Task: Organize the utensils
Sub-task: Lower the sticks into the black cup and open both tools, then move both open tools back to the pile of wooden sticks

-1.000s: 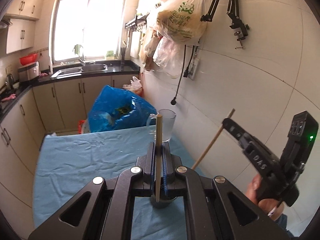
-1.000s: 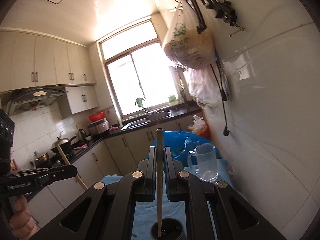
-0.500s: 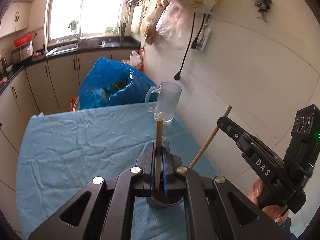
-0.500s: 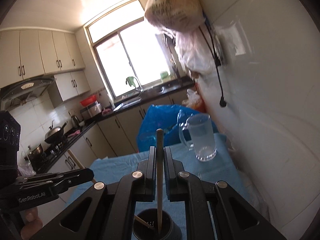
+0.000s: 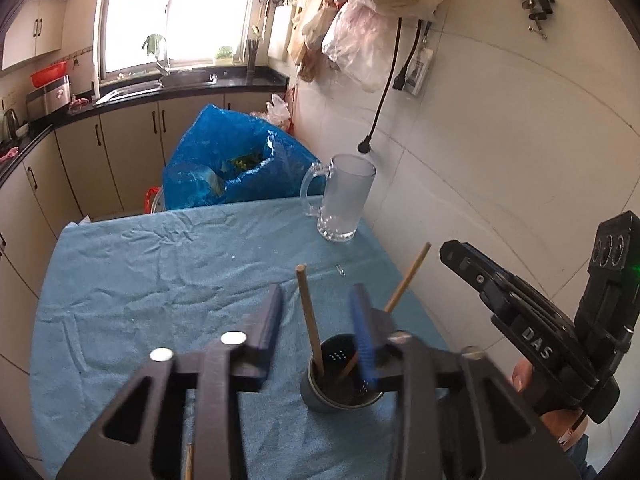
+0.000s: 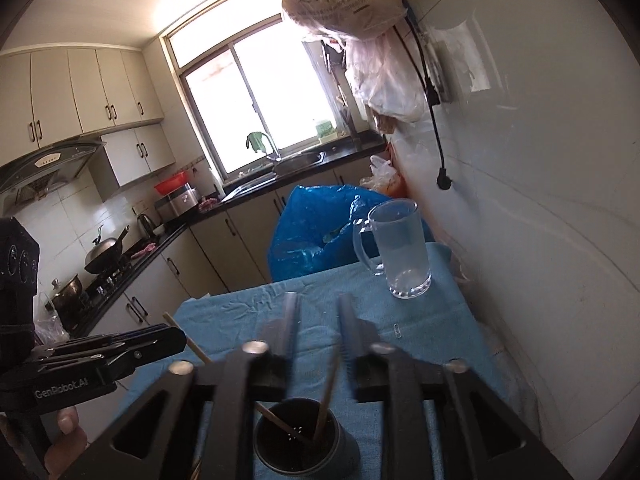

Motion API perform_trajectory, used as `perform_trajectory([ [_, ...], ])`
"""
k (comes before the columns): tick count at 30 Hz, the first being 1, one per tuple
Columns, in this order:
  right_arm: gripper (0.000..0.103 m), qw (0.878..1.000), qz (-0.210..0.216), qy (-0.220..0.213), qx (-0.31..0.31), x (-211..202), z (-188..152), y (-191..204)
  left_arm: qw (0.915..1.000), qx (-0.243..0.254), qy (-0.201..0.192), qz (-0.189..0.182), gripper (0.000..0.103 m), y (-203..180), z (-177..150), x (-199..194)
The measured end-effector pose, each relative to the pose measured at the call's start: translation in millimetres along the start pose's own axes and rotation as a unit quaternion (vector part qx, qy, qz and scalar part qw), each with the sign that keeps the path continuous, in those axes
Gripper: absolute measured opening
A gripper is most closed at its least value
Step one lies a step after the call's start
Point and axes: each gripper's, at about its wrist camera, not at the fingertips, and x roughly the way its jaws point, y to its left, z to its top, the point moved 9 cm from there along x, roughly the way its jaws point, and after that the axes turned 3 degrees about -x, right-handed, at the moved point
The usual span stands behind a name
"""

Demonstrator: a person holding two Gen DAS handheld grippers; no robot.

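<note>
Blue cloth [image 5: 160,280]: dark holder [image 5: 340,380], 2 chopsticks [image 5: 310,320] inside.

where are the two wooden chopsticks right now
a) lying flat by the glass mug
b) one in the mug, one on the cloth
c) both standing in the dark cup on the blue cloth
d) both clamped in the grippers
c: both chopsticks, one and the other, lean inside the dark cup, while the left gripper and right gripper are spread open around them.
</note>
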Motion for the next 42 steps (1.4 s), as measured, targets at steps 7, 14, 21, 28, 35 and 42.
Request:
perform_trajectory([
  [7, 0.035, 1.0, 0.004, -0.029, 0.0, -31, 11, 4, 0.9999, 0.001, -0.017, -0.003, 0.036, 1, 2, -24],
  [14, 0.035, 0.999, 0.015, -0.035, 0.001, -60, 6, 18, 0.9994, 0.008, -0.034, 0.005, 0.037, 14, -12, -58],
  [21, 0.035, 0.999, 0.044, 0.01, -0.005, -66, -34, 44, 0.999, -0.001, -0.026, 0.036, 0.037, 52, -48, -82],
  [28, 0.035, 0.993, 0.072, 0.087, -0.02, -41, -97, 78, 0.9972, -0.021, 0.019, 0.069, 0.038, 100, -98, -78],
  [35, 0.035, 0.986, 0.081, 0.148, -0.02, -21, -147, 92, 0.9897, -0.063, 0.091, 0.09, 0.038, 150, -162, -51],
  [42, 0.035, 0.975, 0.085, 0.207, -0.012, -6, -191, 98, 0.978, -0.086, 0.167, 0.089, 0.038, 174, -222, -15],
])
